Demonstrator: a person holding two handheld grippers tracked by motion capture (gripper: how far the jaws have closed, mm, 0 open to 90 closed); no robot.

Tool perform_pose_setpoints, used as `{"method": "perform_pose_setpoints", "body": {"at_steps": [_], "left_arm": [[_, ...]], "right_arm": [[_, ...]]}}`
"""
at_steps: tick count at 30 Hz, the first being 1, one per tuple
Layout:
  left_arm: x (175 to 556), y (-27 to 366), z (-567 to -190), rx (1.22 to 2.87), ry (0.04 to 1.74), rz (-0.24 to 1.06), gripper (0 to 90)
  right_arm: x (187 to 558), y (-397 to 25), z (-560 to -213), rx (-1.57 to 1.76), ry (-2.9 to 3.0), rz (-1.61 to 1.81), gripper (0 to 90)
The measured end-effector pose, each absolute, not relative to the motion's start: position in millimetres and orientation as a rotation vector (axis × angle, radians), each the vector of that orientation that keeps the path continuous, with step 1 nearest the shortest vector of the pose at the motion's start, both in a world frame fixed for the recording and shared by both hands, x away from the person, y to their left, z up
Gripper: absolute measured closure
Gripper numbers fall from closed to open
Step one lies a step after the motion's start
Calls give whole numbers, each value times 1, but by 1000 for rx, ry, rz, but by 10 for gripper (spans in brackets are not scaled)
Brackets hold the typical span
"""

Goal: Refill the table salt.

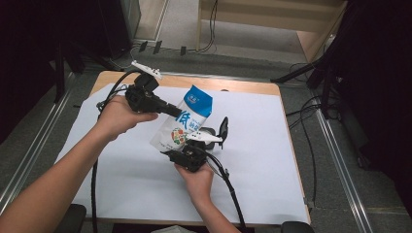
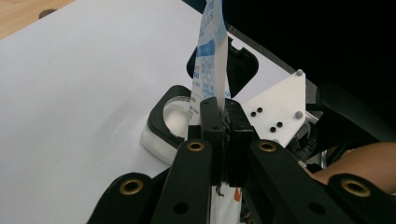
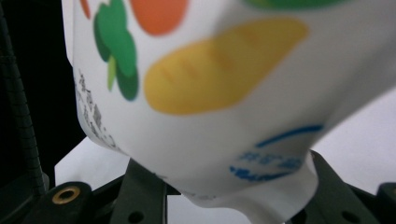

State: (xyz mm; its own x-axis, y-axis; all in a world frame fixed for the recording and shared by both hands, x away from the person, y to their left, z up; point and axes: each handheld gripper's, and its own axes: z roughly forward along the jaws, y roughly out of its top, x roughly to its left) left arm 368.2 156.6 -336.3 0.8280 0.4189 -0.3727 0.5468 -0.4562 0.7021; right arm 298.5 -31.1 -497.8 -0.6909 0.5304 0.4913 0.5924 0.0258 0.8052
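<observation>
A white and blue bag [image 1: 182, 121] is hanging tilted above the white sheet [image 1: 121, 165] on the table [image 1: 228, 85]. The left gripper [image 1: 176, 112] is pinching its edge from ten o'clock, while the right gripper [image 1: 182, 154] is meeting its bottom from six o'clock.

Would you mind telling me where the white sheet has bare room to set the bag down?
The white sheet lies bare along its right side and its near-left corner. The middle is crowded: the bag hangs between the left gripper and right gripper, with a black-and-white device behind it.
</observation>
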Motion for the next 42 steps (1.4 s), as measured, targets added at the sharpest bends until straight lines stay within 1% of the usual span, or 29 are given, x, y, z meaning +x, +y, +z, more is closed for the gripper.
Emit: {"method": "perform_pose_setpoints", "body": {"at_steps": [15,32,42], "left_arm": [[354,183,-336,2093,703,-164,900],[344,191,-334,2106,667,-149,900],[344,194,-334,2049,672,-152,900]], "right_arm": [[300,-35,-500,-1248,-2247,-1769,651],[302,-45,-498,-1261,-2268,-1778,661],[300,-39,-503,-1204,-2282,-1734,657]]}}
